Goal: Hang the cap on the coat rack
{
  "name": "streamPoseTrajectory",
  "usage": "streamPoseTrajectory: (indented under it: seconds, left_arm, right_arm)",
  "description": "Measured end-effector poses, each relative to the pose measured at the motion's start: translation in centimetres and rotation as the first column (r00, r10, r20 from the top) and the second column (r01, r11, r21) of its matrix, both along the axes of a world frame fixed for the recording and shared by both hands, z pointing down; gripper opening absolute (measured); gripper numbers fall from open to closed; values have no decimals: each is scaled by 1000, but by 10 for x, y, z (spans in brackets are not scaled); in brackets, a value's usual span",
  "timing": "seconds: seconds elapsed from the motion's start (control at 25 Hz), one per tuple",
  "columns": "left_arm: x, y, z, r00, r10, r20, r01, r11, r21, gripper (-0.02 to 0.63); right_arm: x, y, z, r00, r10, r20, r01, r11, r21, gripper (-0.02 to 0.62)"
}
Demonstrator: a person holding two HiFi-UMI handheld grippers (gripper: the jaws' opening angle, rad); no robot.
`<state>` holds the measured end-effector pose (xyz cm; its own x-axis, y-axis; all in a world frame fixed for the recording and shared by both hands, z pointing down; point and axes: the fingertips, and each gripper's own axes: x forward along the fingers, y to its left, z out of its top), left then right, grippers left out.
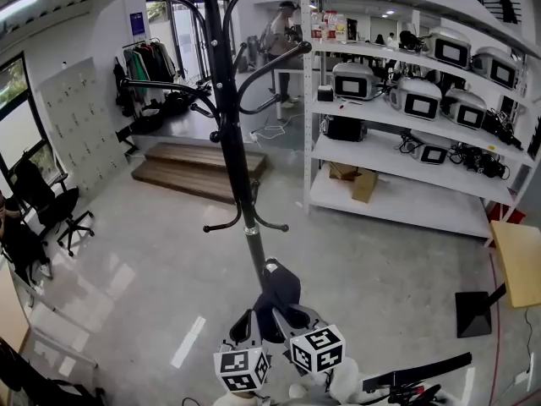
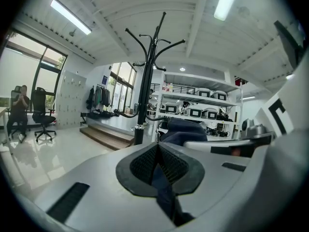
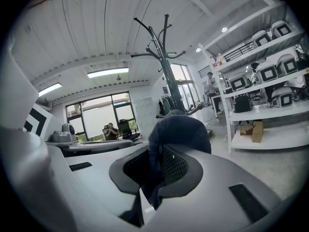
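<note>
A tall black coat rack [image 1: 228, 100] with curved hooks stands straight ahead on the pale floor. Just in front of its pole hangs a dark navy cap [image 1: 277, 299], held between both grippers at the bottom of the head view. My left gripper [image 1: 248, 324] is shut on a strip of the cap's fabric [image 2: 161, 187]. My right gripper [image 1: 292, 318] is shut on the cap's edge, and the crown [image 3: 178, 134] bulges above its jaws. The rack [image 2: 145, 81] rises beyond the left jaws, and it [image 3: 166, 66] also towers behind the cap in the right gripper view.
White shelving [image 1: 406, 100] with monitors and boxes fills the right side. Wooden steps [image 1: 199, 167] lie behind the rack. An office chair [image 1: 51, 205] stands at the left, a wooden table [image 1: 517, 260] and a black stand base [image 1: 478, 311] at the right. A person [image 1: 279, 41] stands far back.
</note>
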<state>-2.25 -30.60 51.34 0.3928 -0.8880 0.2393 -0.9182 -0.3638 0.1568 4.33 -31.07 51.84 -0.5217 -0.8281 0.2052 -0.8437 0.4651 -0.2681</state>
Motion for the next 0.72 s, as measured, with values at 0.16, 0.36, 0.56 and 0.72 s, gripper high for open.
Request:
streamPoseTrajectory:
  seconds: [0.16,0.36,0.56,0.72]
  left_arm:
    - [-1,-15,6,1000,-8,0,8,1000,-2,3]
    - [-20,-34,7,999,-32,-6,32,999,-12,2]
    - [-34,-53,-4,999,-47,-8,47,999,13,3]
    - [-46,-60,-6,998,-60,-14,60,998,20,2]
  right_arm:
    - [-1,-17,6,1000,-4,-10,4,1000,0,43]
    - [-8,-31,3,999,-2,-42,3,1000,21,43]
    - [-13,-44,-23,996,-7,-93,18,992,122,43]
    - [-19,-55,-57,991,-1,-136,34,970,242,43]
